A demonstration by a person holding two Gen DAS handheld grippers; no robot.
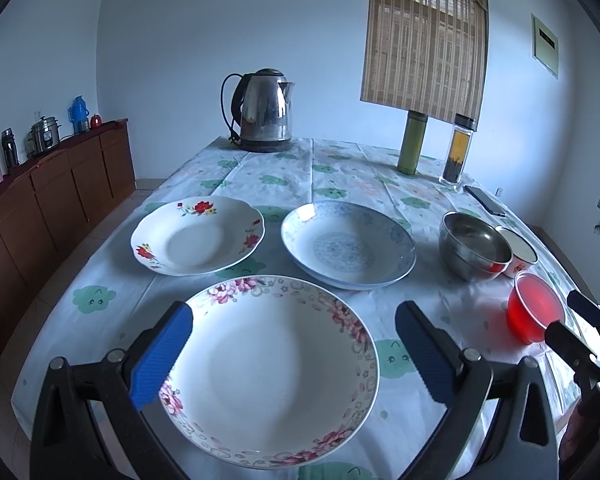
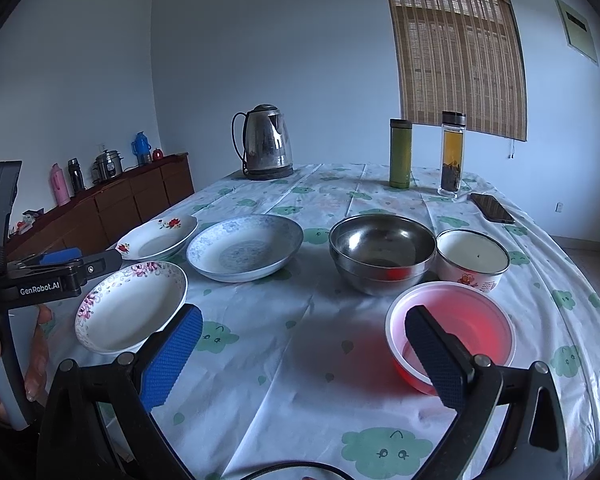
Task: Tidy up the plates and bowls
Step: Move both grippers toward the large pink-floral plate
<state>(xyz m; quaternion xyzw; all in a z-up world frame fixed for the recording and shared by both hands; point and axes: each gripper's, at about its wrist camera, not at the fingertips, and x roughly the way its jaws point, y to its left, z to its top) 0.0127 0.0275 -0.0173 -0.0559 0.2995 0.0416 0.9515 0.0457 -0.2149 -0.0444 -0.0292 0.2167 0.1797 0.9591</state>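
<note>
Left gripper point(image 1: 294, 356) spread wide over pink-flowered plate point(image 1: 272, 368); right gripper point(image 2: 304, 356) agape beside red bowl point(image 2: 460, 320); hand point(image 2: 4, 364) only right view.

Right hand-held gripper point(image 2: 304, 354) agape near red bowl point(image 2: 452, 332).

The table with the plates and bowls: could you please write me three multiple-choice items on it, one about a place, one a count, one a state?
1. Where does the kettle stand?
A. at the table's far end
B. inside the steel bowl
C. on the pink-flowered plate

2. How many plates lie on the table?
A. one
B. three
C. five

3. How are the left tongs?
A. shut on the red bowl
C. shut on a bottle
B. open above the pink-flowered plate

Answers: 1 A, it stands beyond all the dishes. 2 B, the pink-flowered plate, the red-flowered plate and the blue-patterned plate. 3 B, both blue pads stand wide apart with nothing between but the plate below.
</note>
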